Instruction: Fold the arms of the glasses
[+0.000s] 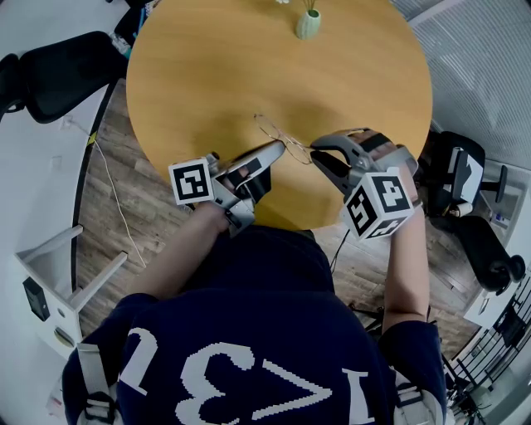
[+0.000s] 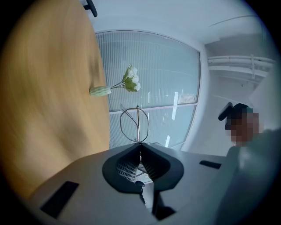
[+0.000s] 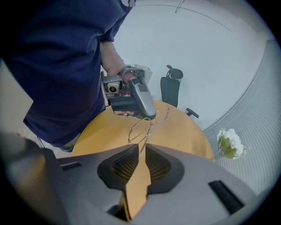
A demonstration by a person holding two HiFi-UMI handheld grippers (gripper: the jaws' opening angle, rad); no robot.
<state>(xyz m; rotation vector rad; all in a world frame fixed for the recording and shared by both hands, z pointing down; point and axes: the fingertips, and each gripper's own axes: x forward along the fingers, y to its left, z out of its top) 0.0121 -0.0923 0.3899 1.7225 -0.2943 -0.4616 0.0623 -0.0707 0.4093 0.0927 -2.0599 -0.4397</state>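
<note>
A dark blue shirt [image 1: 249,357] is filling the bottom of the head view, and beyond it both forearms are reaching out over the near edge of the round wooden counter [image 1: 249,58]. The left tongs [image 2: 140,143] are clenching shut on the glasses [image 1: 278,134], pinching the thin wire frame right beside one lens rim [image 2: 134,124], which is standing up just past the tips. The right tongs [image 3: 143,147] are standing slightly apart, with the counter showing through the narrow gap. A slim arm [image 3: 146,137] of the glasses is running down to the mouth of that gap, though I cannot tell whether the pads are touching it. The glasses are sitting between the two tongs, near the counter's front edge.

They are looking very light, springy and easily bent, so I judge a soft pinch near the hinge to be the safest hold, with the arm being nudged gently near its free end. Farther back, a small vase [image 1: 308,23] of white flowers is standing.
</note>
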